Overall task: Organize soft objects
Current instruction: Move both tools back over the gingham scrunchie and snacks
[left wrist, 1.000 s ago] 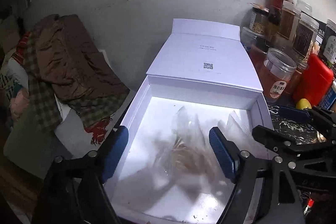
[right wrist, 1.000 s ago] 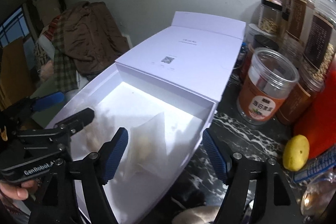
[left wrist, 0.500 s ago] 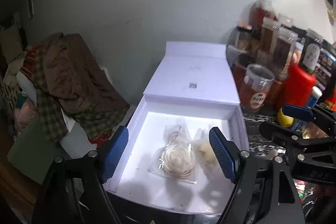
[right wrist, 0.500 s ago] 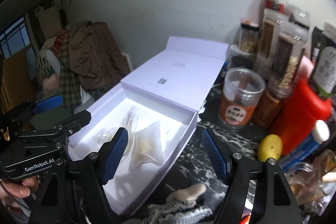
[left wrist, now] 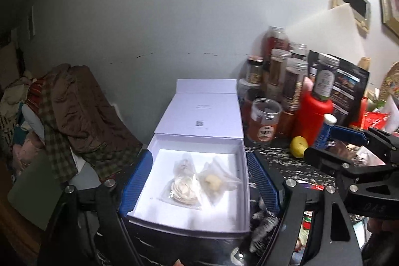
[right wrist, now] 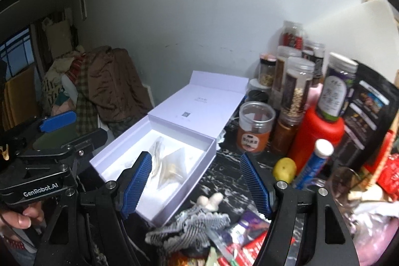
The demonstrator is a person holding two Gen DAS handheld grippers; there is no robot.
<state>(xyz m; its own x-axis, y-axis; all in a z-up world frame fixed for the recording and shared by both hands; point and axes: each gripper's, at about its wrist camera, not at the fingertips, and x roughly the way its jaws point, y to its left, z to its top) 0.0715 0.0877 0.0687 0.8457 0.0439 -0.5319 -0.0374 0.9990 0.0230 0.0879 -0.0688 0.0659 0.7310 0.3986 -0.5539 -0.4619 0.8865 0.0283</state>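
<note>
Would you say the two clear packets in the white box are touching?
Touching: the left wrist view shows the two clear packets overlapping at their edges inside the white box.

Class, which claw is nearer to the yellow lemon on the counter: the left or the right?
Right. The right claw hangs just beside the lemon; the left claw sits over the white box, farther away.

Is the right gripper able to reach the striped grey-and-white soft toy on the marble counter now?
Probably yes: the right gripper is open and empty, and the striped grey-and-white soft toy lies uncovered just below it, beside the white box.
</note>
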